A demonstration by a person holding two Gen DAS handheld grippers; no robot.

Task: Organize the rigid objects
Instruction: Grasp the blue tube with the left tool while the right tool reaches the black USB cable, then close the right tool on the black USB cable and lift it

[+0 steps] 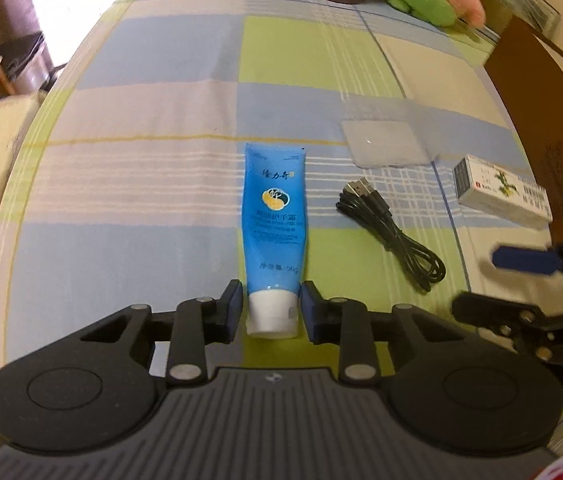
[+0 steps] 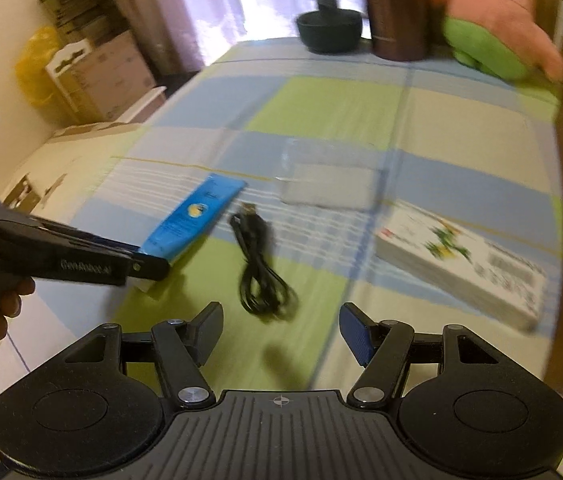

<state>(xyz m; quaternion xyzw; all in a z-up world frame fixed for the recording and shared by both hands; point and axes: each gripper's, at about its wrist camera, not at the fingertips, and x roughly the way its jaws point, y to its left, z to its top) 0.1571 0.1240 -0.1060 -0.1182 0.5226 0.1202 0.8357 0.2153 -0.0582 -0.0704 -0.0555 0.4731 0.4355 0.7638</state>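
Note:
A blue hand-cream tube (image 1: 274,224) with a white cap lies on the checked cloth; it also shows in the right wrist view (image 2: 195,216). My left gripper (image 1: 271,308) has its jaws on both sides of the white cap, close to it but with small gaps. My right gripper (image 2: 279,336) is open and empty above the cloth, just short of a coiled black USB cable (image 2: 259,264), which also shows in the left wrist view (image 1: 393,232). A clear plastic box (image 1: 389,140) lies beyond the cable. A white medicine box (image 2: 461,260) lies at the right.
A dark bowl-shaped lamp base (image 2: 329,32), a brown cylinder (image 2: 397,12) and a pink-and-green plush toy (image 2: 497,24) stand at the far edge. A brown board (image 1: 549,120) rises along the right side. Cardboard boxes (image 2: 101,76) stand off the left edge.

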